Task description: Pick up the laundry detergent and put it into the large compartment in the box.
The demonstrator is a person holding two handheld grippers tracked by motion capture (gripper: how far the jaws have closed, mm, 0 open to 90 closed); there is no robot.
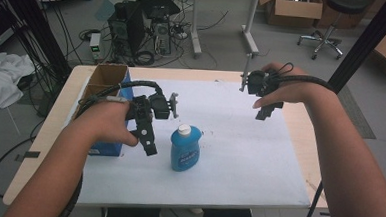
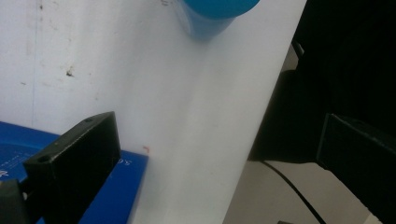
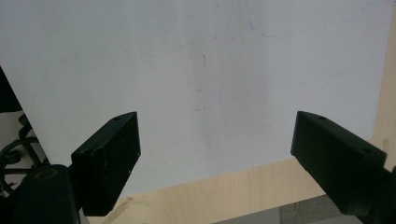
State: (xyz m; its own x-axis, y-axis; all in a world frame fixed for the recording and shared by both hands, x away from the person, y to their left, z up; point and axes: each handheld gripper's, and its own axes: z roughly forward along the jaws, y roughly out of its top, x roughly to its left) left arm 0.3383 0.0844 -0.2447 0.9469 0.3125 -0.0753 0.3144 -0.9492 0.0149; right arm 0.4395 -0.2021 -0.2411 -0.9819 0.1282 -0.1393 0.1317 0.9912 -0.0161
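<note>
A blue bottle (image 1: 185,149) with a white cap stands upright on the white sheet (image 1: 239,141) near the table's middle. My left gripper (image 1: 148,142) hangs just left of it, apart from it, jaws pointing down toward the front. In the left gripper view the gripper (image 2: 217,154) is open and holds nothing, with the bottle (image 2: 215,14) at the top edge. My right gripper (image 1: 265,111) is held above the sheet at the back right, far from the bottle. In the right gripper view that gripper (image 3: 219,154) is open over bare sheet.
An open cardboard box with blue sides (image 1: 106,79) stands at the table's left, right behind my left hand; its blue side (image 2: 126,186) lies by the left jaw. The wooden table edge (image 3: 224,196) runs below the sheet. Computers, cables and a stool sit on the floor beyond.
</note>
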